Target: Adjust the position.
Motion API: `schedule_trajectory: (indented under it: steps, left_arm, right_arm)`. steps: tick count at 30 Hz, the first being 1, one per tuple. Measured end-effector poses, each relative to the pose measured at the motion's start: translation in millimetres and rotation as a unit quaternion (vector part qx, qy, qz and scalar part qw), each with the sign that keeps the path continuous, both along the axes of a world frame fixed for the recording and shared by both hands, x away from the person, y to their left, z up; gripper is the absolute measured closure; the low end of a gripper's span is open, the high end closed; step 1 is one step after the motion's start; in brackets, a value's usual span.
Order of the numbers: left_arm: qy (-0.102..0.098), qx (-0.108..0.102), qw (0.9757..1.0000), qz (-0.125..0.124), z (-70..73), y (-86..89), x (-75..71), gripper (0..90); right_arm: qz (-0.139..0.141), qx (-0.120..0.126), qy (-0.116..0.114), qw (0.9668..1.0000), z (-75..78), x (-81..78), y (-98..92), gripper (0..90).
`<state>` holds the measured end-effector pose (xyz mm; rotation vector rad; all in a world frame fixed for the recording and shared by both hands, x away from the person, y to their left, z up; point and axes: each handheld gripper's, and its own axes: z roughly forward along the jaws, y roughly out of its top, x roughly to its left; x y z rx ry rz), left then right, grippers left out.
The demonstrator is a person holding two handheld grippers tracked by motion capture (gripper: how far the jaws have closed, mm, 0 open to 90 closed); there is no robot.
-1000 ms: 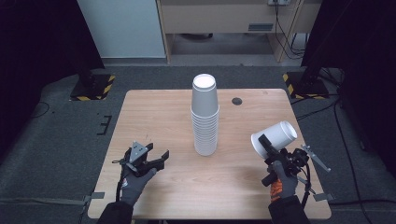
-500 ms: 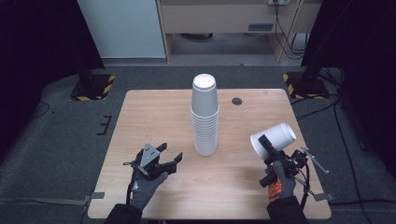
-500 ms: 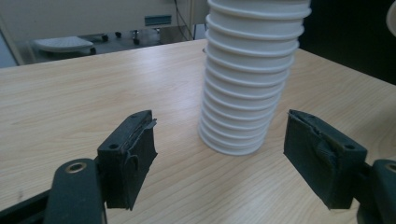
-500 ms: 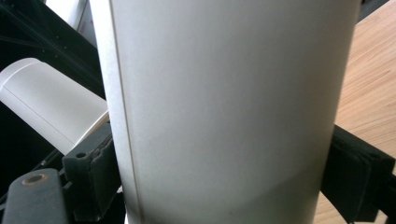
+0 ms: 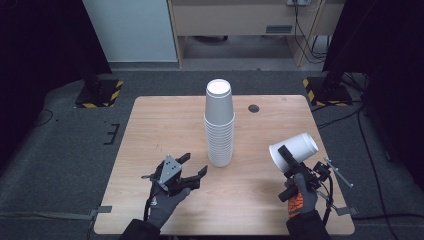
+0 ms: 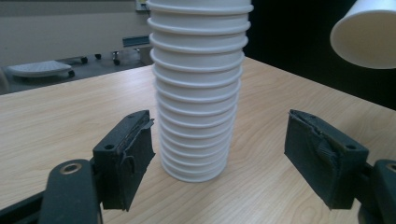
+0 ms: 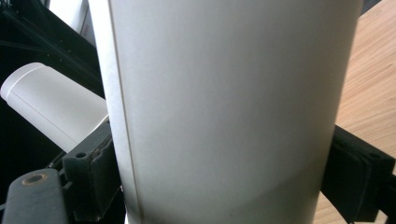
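At the left of the pale wooden counter, the left tool is held low with its jaws spread and nothing between them; in the left gripper view its two black pads are seen aimed at the foot of the stack, near it but not touching.

In the middle of the counter stands the tall stack of white ribbed paper cups, upside down, one nested over the next, upright and undisturbed.

At the right, a single white paper cup is clenched across its side wall by the right tool and carried tilted above the counter, well apart from the stack; the grip on the cup wall is shown close up in the right gripper view.

The work is judged to be in its early part: one cup is off the stack and in hand, while many cups are left nested. The next cup appears to be what the released left tool is lined up for.

No brand, label or writing can be read on the cups or the counter.
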<state>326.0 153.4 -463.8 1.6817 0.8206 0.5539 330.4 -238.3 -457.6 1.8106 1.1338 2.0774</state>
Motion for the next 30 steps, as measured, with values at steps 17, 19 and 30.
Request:
schedule_trajectory:
  steps: [17,19,30]
  left_arm:
    - [-0.020,-0.004,0.9986,-0.048,10.1,-38.4,3.5,32.0]
    - [-0.023,-0.006,0.9982,-0.055,10.5,-46.1,4.6,32.4]
    - [-0.037,-0.017,0.9962,-0.077,15.1,-75.8,11.6,34.1]
  right_arm:
    - [0.012,0.003,0.006,0.9999,-1.2,0.4,4.0,12.7]
    - [0.011,0.001,0.005,0.9999,-1.4,0.5,3.6,12.7]
    - [0.011,0.012,0.006,0.9999,-1.8,-0.4,3.4,12.7]
